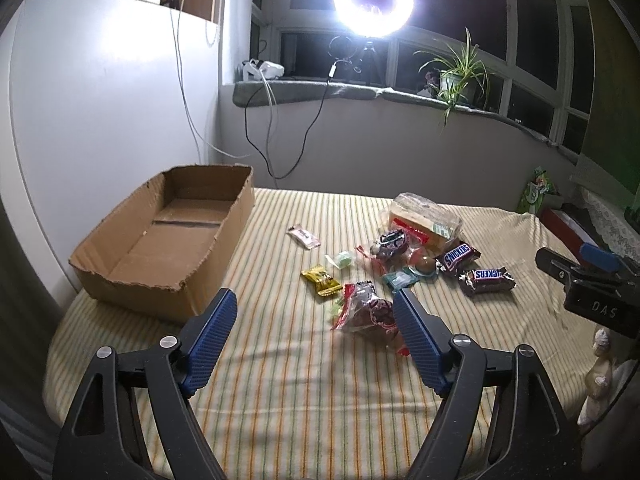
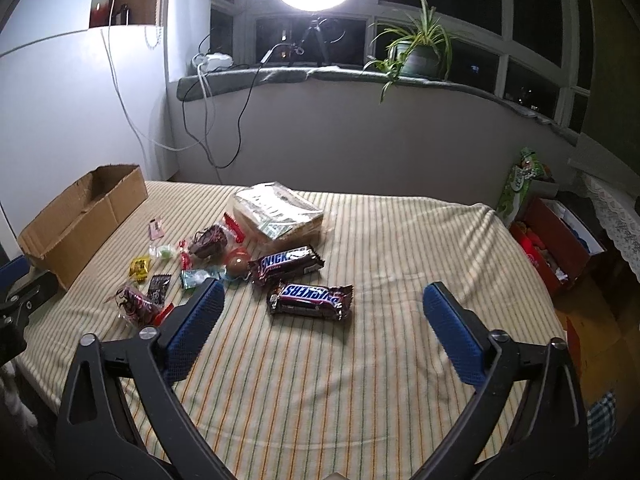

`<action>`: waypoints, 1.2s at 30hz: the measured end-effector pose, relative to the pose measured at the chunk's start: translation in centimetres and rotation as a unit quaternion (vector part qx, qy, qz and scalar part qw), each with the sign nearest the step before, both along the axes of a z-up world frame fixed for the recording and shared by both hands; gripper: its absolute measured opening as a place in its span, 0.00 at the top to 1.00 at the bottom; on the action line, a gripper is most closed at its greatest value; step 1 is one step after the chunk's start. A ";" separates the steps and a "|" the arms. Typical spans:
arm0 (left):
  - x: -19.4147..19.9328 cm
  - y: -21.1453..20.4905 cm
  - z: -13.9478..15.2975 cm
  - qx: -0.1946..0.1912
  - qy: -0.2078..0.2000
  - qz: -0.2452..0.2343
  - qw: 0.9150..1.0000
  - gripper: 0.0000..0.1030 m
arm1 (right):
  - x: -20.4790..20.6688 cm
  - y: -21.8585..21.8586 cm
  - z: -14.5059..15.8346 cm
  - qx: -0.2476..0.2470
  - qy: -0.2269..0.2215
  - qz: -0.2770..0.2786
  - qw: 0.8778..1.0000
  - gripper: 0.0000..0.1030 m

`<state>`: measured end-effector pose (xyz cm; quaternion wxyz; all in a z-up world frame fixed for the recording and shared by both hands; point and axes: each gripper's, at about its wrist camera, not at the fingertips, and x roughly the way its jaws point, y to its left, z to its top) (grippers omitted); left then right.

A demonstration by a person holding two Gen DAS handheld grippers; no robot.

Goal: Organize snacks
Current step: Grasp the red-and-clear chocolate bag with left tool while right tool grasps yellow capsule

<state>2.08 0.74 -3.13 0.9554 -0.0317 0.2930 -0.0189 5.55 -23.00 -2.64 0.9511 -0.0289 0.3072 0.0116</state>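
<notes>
The left claw (image 1: 314, 300) hangs with its jaws wide apart and nothing between the pads, above the striped surface (image 1: 280, 380). Just ahead of its right finger lies a clear packet of dark snacks (image 1: 366, 312), beside the fingertip (whether it touches I cannot tell). Ahead and to the left of this claw, the open cardboard box (image 1: 160, 248) sits near the surface's left edge, with nothing inside it that shows. A yellow candy (image 1: 321, 279) lies ahead between the fingers, farther off, and the rest of the pile spreads ahead to the right.

The right claw (image 2: 320, 294) is also spread wide and holds nothing. A Snickers bag (image 2: 310, 298) lies ahead between its fingers, nearer the left one and apart from both. A second Snickers bag (image 2: 286, 266) lies just beyond it, and a wrapped block of crackers (image 2: 280, 210) farther still. To the right of this claw the cloth is bare out to the edge; small sweets crowd its left side.
</notes>
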 end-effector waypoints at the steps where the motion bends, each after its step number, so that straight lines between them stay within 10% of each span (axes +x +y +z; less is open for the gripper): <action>1: 0.1 0.0 -0.2 -0.002 0.003 -0.003 1.000 0.24 | 0.1 0.1 -0.1 -0.001 0.002 0.002 1.000 0.05; 17: 1.9 -0.8 -2.0 -0.044 0.050 -0.043 0.997 0.39 | 1.1 2.4 -2.2 0.013 0.052 0.082 0.995 0.22; 26: 3.4 -1.3 -3.1 -0.095 0.084 -0.068 0.990 0.39 | 1.3 4.2 -4.3 0.066 0.106 0.183 0.975 0.43; 36: 5.6 -1.7 -4.0 -0.104 0.103 -0.063 0.987 0.39 | 2.1 5.6 -6.9 0.094 0.156 0.235 0.955 0.44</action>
